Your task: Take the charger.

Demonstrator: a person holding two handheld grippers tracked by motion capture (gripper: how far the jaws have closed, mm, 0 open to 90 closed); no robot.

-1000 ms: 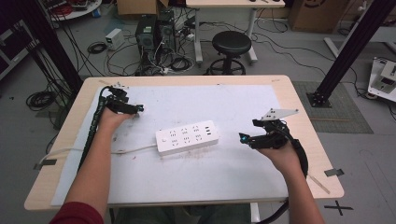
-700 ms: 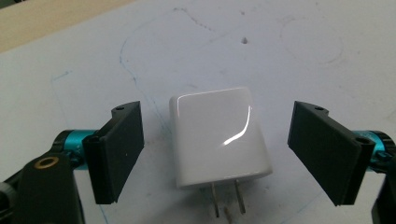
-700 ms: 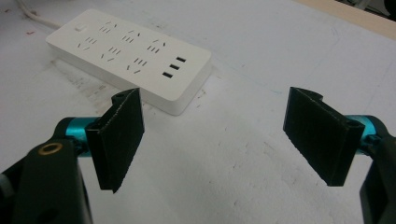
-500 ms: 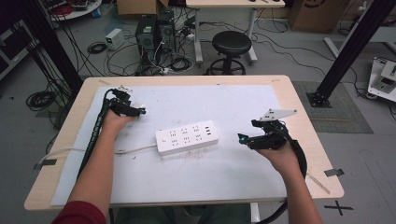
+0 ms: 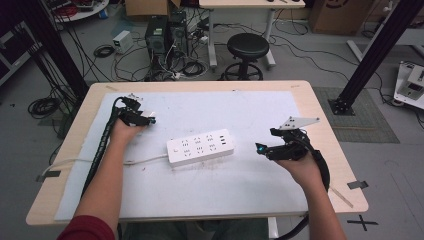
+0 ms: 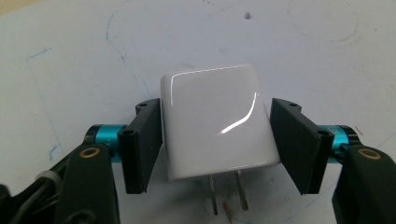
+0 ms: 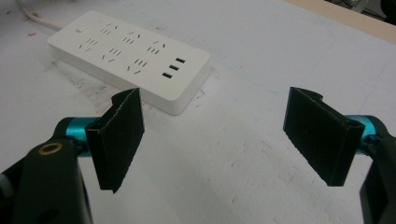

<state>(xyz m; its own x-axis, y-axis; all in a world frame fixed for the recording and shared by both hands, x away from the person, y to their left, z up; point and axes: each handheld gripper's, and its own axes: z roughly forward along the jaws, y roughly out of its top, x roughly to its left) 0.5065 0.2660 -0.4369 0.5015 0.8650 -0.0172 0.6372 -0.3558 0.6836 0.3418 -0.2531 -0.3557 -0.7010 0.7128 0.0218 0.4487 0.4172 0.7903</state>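
A white plug-in charger (image 6: 212,121) with two metal prongs lies on the white mat between my left gripper's (image 6: 217,107) black pads. The jaws have just been closing, and both pads now press on its sides. In the high view that left gripper (image 5: 149,120) sits at the mat's far left. A white power strip (image 5: 200,146) lies flat in the middle of the mat. My right gripper (image 5: 260,148) hovers to its right, pointing at it. Its jaws stand wide open with nothing between them, and the power strip (image 7: 130,56) lies beyond the right gripper (image 7: 215,100).
The power strip's white cord (image 5: 145,161) runs left under the left forearm and off the table. The white mat (image 5: 250,110) covers most of the wooden table (image 5: 325,120). A black stool (image 5: 247,47) and floor cables lie beyond the far edge.
The left gripper's jaws have narrowed at the far left of the mat. Both hands have stayed almost where they were, and the power strip has not moved.
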